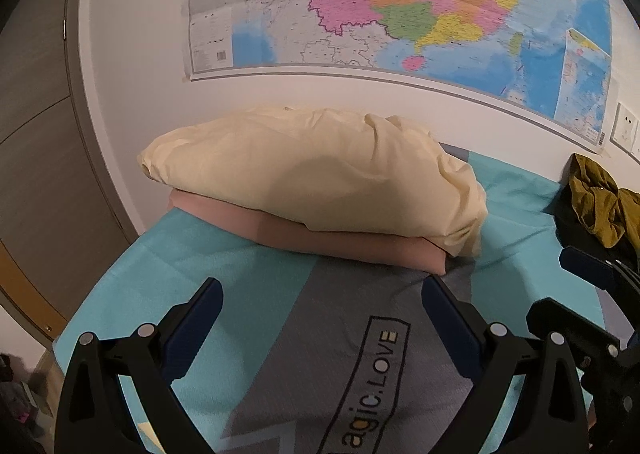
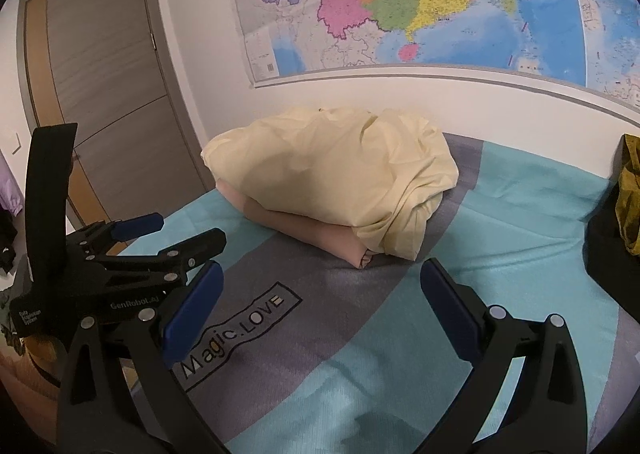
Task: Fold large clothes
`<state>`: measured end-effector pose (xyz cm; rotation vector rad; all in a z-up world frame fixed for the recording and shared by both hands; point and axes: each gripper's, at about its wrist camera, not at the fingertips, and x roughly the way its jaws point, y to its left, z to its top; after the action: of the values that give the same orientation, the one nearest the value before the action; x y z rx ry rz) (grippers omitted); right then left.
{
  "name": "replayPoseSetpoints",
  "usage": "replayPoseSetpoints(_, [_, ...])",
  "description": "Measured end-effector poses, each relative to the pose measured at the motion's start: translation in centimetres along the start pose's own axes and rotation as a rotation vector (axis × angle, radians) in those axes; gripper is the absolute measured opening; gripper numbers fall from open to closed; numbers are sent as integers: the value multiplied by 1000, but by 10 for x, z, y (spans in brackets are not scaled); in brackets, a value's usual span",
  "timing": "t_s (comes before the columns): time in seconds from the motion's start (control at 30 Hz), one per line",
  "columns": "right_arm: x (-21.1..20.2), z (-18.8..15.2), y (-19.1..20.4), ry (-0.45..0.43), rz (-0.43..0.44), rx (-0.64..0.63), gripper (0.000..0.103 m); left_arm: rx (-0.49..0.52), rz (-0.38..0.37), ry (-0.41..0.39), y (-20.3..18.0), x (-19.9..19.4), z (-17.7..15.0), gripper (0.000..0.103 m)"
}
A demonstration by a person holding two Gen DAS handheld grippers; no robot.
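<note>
A cream cloth bundle lies loosely folded on top of a flat folded pink cloth at the far side of the bed, near the wall. My left gripper hovers open just short of the pink cloth, with nothing between its fingers. My right gripper is also open and empty, a little short of the stack's right corner. Each gripper shows in the other's view: the right gripper at the right edge, the left gripper at the left.
The bed sheet is teal and grey, printed "Magic.LOVE". An olive garment lies crumpled on a dark item at the right. A map hangs on the wall behind; a door stands at the left.
</note>
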<state>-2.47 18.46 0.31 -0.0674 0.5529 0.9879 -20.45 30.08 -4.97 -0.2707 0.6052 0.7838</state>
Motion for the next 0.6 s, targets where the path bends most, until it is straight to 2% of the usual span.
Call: replayPoseSetpoints(0.6, [-13,-3,-1,-13,0,8,97,18,-11,-4,-6,-11,-8,96])
